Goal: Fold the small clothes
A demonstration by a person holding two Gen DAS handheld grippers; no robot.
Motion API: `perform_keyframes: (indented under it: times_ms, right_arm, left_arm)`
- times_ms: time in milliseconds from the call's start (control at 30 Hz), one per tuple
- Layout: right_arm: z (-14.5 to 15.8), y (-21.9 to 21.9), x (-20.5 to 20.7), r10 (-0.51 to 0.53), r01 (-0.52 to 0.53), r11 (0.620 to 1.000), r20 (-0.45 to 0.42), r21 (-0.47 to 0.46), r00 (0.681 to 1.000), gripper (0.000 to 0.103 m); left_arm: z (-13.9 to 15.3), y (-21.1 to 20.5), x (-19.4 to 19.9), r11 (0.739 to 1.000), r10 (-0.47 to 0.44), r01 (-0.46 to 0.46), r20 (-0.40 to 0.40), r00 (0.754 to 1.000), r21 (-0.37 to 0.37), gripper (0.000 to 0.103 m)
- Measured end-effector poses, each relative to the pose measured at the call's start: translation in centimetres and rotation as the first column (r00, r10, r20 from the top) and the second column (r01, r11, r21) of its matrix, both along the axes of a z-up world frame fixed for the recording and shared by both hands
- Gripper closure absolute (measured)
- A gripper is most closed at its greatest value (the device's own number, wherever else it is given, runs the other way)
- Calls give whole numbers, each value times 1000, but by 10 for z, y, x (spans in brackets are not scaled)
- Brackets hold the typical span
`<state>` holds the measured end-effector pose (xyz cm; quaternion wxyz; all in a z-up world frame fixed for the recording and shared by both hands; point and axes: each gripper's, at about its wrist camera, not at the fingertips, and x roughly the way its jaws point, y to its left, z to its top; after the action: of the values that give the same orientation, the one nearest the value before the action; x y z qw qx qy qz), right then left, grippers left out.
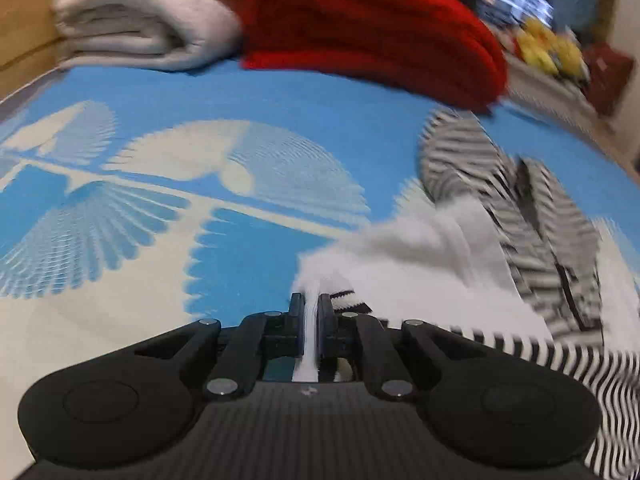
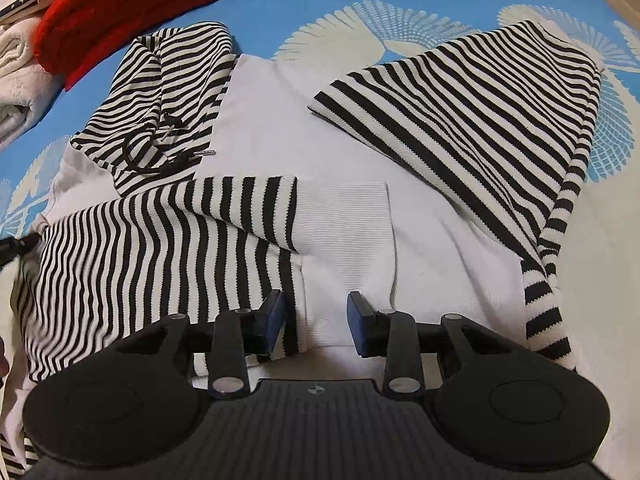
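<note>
Both jaws differ: left gripper [image 1: 311,312] pinches the striped hoodie [image 2: 248,184]; right gripper [image 2: 316,320] hangs half-open above it.

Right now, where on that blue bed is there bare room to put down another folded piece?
Bare blue-and-white patterned bedsheet lies free in front of the folded cream blanket and red knitted garment, beside the black-and-white striped hooded top. That spread top crowds the rest.
</note>
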<state>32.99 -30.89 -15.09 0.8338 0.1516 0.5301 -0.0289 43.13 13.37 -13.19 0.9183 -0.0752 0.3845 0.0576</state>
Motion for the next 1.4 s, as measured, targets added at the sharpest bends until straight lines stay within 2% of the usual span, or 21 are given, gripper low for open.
perform_keyframes:
  times_ms: [67, 200, 267, 333, 400, 467, 533, 600, 633, 667, 733, 767, 833, 867, 933, 1000, 1067, 1133, 1200, 1267, 1400]
  right_arm:
    - [1, 0, 1, 2, -2, 1000, -4, 2, 1000, 68]
    - [2, 0, 1, -2, 3, 1000, -13, 2, 1000, 68]
    - [2, -1, 2, -11, 11, 1000, -17, 9, 1000, 68]
    - [3, -1, 2, -16, 17, 1000, -18, 12, 1000, 68]
    - [4, -2, 0, -25, 26, 1000, -18, 14, 1000, 68]
    - [6, -2, -2, -39, 39, 999, -15, 15, 999, 68]
    - [10, -4, -5, -57, 57, 998, -2, 8, 998, 68]
    - [15, -6, -10, -80, 80, 997, 31, 7, 996, 68]
    - [18, -6, -13, -82, 82, 997, 54, 7, 995, 68]
    - [20, -6, -14, -75, 75, 997, 70, -1, 995, 67]
    - [18, -1, -15, -42, 46, 998, 70, -52, 997, 67]
    - [15, 1, -16, -28, 32, 996, 51, -77, 998, 67]
    - [8, 1, -17, -31, 32, 994, 12, -107, 999, 67]
    - [7, 0, -17, -38, 39, 993, 12, -109, 999, 67]
    - [8, 0, -16, -27, 29, 992, 18, -125, 999, 67]
    - [7, -2, -16, -29, 29, 989, 8, -145, 1000, 67]
    - [8, -8, -18, -59, 59, 989, 1, -137, 998, 67]
    - [17, -14, -20, -79, 83, 990, 34, -117, 996, 67]
    - [28, -17, -21, -68, 78, 990, 83, -116, 994, 67]
    - [40, -20, -23, -52, 69, 989, 131, -131, 990, 67]
    - [56, -32, -29, -43, 67, 991, 190, -117, 981, 67]
  left_arm:
    - [4, 4, -2, 998, 59, -59, -18, 998, 5, 71]
    - [43, -4, -23, 996, 84, -85, -62, 995, -15, 70]
    - [66, -15, -44, 994, 86, -92, -106, 991, -59, 71]
    - [79, -27, -66, 991, 50, -68, -149, 988, -113, 71]
    - [85, -40, -91, 990, 67, -87, -175, 982, -111, 72]
    - [79, -53, -109, 993, 46, -64, -172, 984, -101, 72]
    - [59, -62, -117, 998, 24, -36, -192, 981, -56, 72]
    - [25, -67, -110, 999, 42, -33, -319, 947, 33, 72]
    - [12, -68, -108, 999, 39, -26, -348, 937, 43, 72]
    - [6, -69, -110, 998, 30, -11, -332, 943, 57, 68]
    - [13, -72, -110, 996, 30, 2, -348, 937, 91, 67]
    - [23, -71, -112, 998, 32, -9, -340, 940, 70, 67]
    - [44, -73, -114, 1000, 23, -17, -263, 965, 25, 67]
    - [52, -78, -114, 1000, -8, 13, -232, 973, 22, 65]
    - [55, -90, -111, 996, -63, 74, -210, 976, 43, 59]
    - [43, -98, -106, 992, -99, 116, -264, 959, 48, 49]
    - [30, -101, -103, 991, -108, 127, -354, 929, 31, 50]
    - [40, -104, -103, 992, -103, 120, -320, 942, 34, 50]
    - [63, -112, -105, 986, -149, 163, -241, 959, 38, 48]
    - [78, -122, -107, 977, -190, 204, -175, 966, 67, 41]
    - [81, -137, -109, 961, -216, 238, -158, 964, 141, 38]
